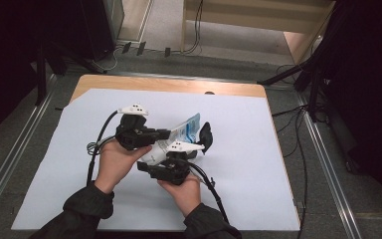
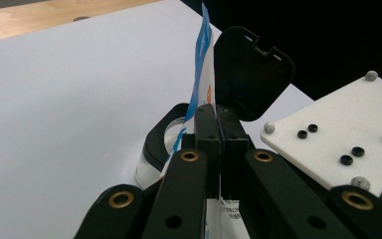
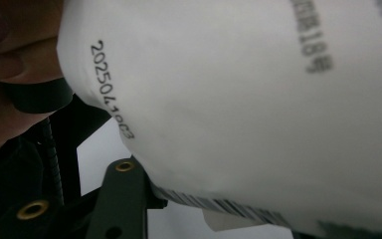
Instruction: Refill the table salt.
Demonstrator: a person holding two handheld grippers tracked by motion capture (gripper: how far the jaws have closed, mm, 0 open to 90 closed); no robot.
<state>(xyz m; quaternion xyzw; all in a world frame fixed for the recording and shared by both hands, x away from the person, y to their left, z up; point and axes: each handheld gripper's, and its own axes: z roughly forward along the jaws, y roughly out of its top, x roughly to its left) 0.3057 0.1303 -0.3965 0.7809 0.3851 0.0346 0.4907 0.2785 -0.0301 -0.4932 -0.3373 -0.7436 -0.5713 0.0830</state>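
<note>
My left gripper (image 2: 218, 119) fingers pinch the blue-white pouch (image 1: 185, 130) at frame centre, black flip lid (image 2: 251, 74) open; right gripper (image 1: 171, 167) fingers' state unclear. Keep pouch upright, grip steady.

The white sheet (image 1: 238, 164) covering the table (image 1: 169, 85) lies bare on all sides of the two grippers, with open passage along its far edge, its left margin and its whole right half. Obstruction is confined to the centre, where the left gripper (image 1: 165, 133), the right gripper (image 1: 171, 160) and the white pouch (image 1: 186, 128) with its raised black flip cap (image 1: 205, 136) crowd together, touching or just beside one another. Black cables (image 1: 210, 186) trail from both grippers back across the near part of the sheet beside the person's forearms, narrowing approach from the near edge.
</note>
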